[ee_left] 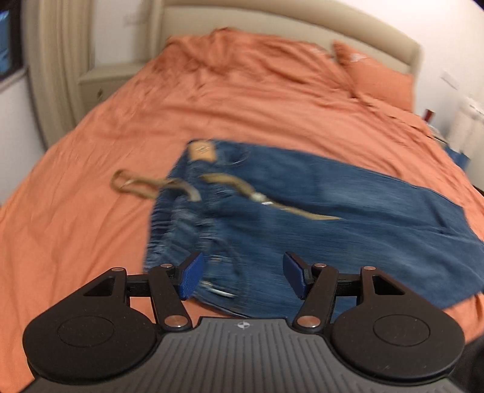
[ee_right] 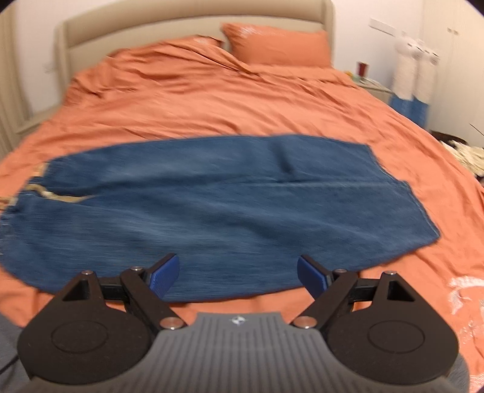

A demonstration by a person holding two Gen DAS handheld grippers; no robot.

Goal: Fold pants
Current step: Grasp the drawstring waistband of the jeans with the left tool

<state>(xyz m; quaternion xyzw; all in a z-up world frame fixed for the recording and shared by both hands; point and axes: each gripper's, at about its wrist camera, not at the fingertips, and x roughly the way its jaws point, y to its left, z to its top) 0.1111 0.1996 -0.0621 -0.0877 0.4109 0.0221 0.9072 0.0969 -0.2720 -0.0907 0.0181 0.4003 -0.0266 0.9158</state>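
Observation:
Blue jeans lie flat across the orange bed, one leg stacked on the other, waist to the left and hems to the right. A tan belt trails from the waistband onto the sheet. My left gripper hangs open above the near waist corner, nothing between its blue pads. In the right wrist view the jeans span the frame, and my right gripper is open over the near edge of the leg, apart from the cloth. Both views are blurred.
The orange bedsheet is wrinkled toward the beige headboard, with an orange pillow at the far right. A nightstand with small items stands right of the bed, another nightstand on the left.

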